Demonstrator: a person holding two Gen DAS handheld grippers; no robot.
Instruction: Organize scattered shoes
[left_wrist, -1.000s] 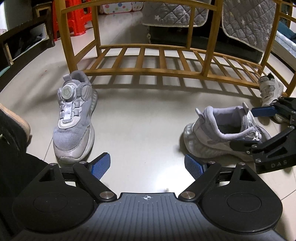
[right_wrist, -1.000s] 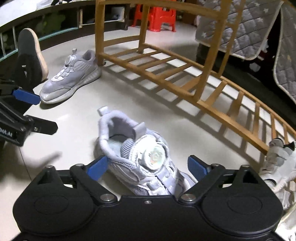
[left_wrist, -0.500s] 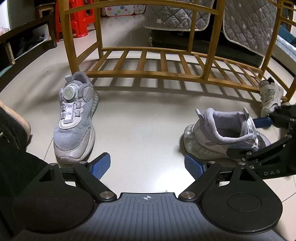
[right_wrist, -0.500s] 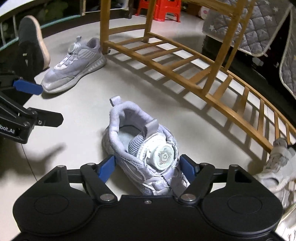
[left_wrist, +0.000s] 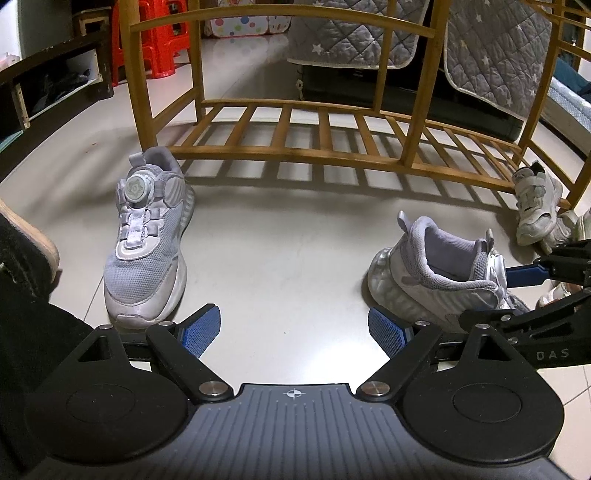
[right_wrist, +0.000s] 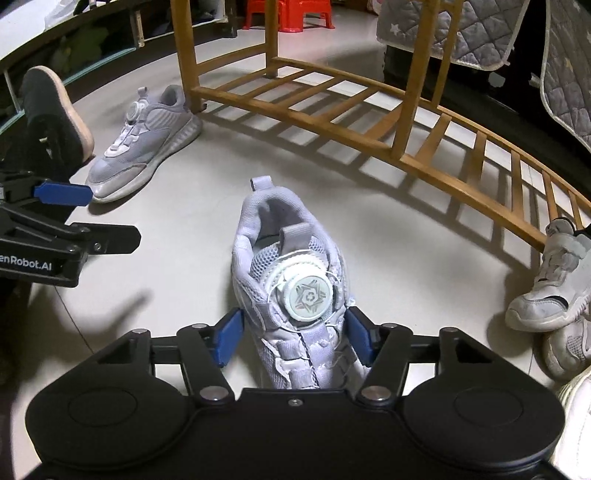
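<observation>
the right gripper (right_wrist: 293, 338) is closing its blue pads around a pale grey mesh sneaker with a round dial fastener (right_wrist: 291, 280) on the glossy floor (left_wrist: 280, 240), each pad just at the shoe's sides. the left gripper (left_wrist: 293, 328) hangs wide and empty. the matching grey sneaker (left_wrist: 147, 236) lies near the slatted wooden shoe rack (left_wrist: 332, 136).

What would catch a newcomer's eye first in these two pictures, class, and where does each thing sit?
First, the pale grey dial-lace sneaker on the floor between the blue pads of the right gripper, whose jaws are closing around it. Then its matching sneaker lying apart to the left, beside a leg of the slatted wooden shoe rack, with the left gripper open over bare floor.
</observation>
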